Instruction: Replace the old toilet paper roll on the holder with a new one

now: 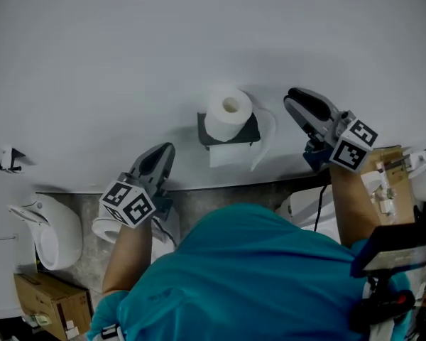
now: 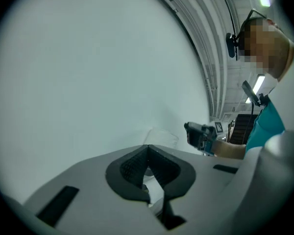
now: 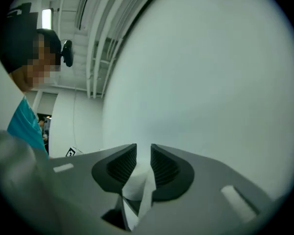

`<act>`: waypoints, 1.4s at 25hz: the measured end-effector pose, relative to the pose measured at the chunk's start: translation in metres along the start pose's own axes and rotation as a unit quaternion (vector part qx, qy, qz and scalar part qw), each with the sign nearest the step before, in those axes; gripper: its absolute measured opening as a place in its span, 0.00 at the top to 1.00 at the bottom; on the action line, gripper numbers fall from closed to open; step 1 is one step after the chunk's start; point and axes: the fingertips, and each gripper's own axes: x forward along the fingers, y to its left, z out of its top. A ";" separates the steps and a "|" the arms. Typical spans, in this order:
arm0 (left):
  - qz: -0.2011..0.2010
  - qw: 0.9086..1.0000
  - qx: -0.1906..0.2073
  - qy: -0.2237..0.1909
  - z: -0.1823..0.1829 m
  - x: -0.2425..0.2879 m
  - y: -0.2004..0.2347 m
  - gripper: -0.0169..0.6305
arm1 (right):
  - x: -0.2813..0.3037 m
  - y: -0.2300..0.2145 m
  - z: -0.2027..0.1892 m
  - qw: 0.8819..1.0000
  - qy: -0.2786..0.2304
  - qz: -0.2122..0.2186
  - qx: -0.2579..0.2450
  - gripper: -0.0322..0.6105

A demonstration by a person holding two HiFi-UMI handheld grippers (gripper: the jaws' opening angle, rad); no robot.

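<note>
- left gripper (image 2: 147,150): jaws closed tip to tip, nothing clamped at the tips. A white bit (image 2: 156,190) shows low in the throat, can't tell what it is. In the head view it sits left of and below the holder, nose toward the wall (image 1: 128,48). Best held clear there.
- right gripper (image 3: 143,151): jaws a narrow slit apart, white paper (image 3: 137,185) bunched in the throat. Can't tell if the pads bite it. It hangs just right of the roll, close to the wall.
- toilet paper roll (image 1: 228,112): on the holder (image 1: 251,131), low on the wall near its bottom edge. Core end faces the camera. The tail (image 1: 231,155) hangs down the front, with one loose flap bowing out right.
- My read: the roll is fat, so likely the new one and already seated. The step left is dressing or releasing the tail.
- Open the right jaws fully before backing off, or the paper tears or the roll spins out sheets.
- Retreat straight off the wall, not sideways across the roll.
- If the roll turns, use the closed left gripper as a stop on its left face.
</note>
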 end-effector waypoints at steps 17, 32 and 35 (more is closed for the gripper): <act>0.002 1.000 -0.010 0.001 -0.029 0.003 -0.005 0.96 | -0.046 0.000 -0.134 0.994 0.062 -0.069 0.056 0.95; 0.007 1.000 -0.015 0.008 -0.037 -0.004 -0.009 0.96 | -0.038 0.011 -0.130 0.996 0.065 -0.044 0.047 0.95; 0.007 1.000 -0.015 0.008 -0.038 -0.002 -0.010 0.96 | -0.035 0.011 -0.127 0.996 0.065 -0.039 0.043 0.95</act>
